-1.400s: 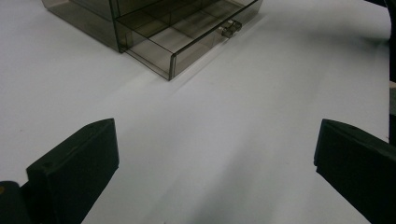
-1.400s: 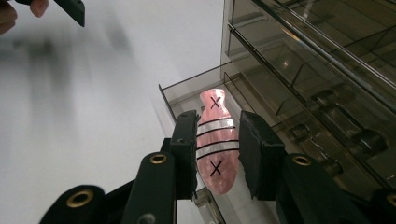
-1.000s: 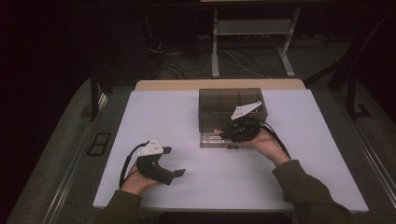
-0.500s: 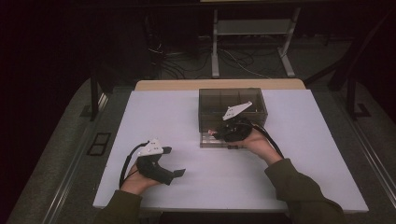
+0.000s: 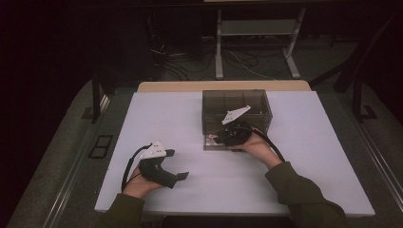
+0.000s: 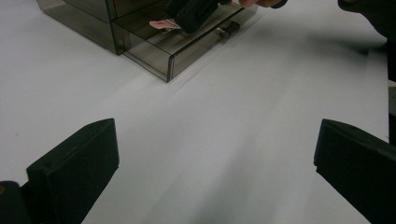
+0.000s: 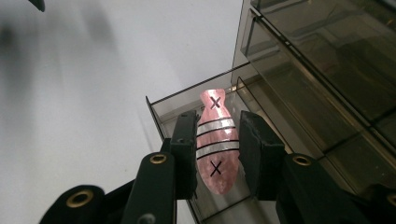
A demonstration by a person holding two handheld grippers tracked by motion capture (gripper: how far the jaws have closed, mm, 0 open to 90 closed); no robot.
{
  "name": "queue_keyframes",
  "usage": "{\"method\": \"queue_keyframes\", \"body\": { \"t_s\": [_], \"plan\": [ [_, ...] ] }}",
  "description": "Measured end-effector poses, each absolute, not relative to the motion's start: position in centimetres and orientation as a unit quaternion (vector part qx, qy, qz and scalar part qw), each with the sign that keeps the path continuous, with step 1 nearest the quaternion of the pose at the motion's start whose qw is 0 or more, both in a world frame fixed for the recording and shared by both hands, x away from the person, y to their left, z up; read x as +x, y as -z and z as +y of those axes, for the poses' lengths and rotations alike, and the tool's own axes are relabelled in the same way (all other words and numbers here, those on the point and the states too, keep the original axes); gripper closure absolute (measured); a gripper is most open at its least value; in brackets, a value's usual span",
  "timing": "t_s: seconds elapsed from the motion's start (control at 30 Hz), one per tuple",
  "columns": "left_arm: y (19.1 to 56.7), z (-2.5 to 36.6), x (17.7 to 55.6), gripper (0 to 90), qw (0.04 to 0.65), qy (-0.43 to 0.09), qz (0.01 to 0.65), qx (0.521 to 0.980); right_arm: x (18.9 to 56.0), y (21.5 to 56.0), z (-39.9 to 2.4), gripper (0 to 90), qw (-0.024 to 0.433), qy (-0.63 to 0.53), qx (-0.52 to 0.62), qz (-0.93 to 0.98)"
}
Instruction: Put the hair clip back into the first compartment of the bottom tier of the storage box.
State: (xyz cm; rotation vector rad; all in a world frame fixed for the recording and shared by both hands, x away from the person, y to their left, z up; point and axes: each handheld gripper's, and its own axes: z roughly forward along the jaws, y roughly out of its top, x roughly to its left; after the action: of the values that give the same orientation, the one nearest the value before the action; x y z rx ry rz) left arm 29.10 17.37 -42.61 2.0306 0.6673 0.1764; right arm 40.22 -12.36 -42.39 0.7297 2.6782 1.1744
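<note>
Right gripper view: right tongs [image 7: 217, 149] clamp pink fish clip [image 7: 215, 140] over drawer [image 7: 161, 112]; left tongs [image 6: 210, 163] agape.

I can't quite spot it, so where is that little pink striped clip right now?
The pink clip sits clamped between the right gripper jaws, just over the open drawer of the smoky plastic box, mid-table in the high view.

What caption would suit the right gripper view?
Right gripper holds a pink clip over the open drawer of a smoky box.

I read only two black X marks on the pink fish-shaped clip [image 7: 215, 140], one near each end.
</note>
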Motion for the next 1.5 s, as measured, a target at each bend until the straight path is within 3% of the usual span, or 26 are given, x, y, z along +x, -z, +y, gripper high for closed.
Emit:
{"method": "queue_keyframes", "body": {
  "t_s": [0.5,1.5],
  "plan": [
    [42.6,17.4,29.1,0.0,0.478,-0.072,0.273,0.832,40.4,42.7,-12.2,65.9,0.054,-0.394,0.25,0.883],
    [42.5,17.4,29.1,0.0,0.48,-0.074,0.279,0.828,38.1,40.8,-15.8,49.4,0.044,-0.428,0.257,0.866]
  ]
}}
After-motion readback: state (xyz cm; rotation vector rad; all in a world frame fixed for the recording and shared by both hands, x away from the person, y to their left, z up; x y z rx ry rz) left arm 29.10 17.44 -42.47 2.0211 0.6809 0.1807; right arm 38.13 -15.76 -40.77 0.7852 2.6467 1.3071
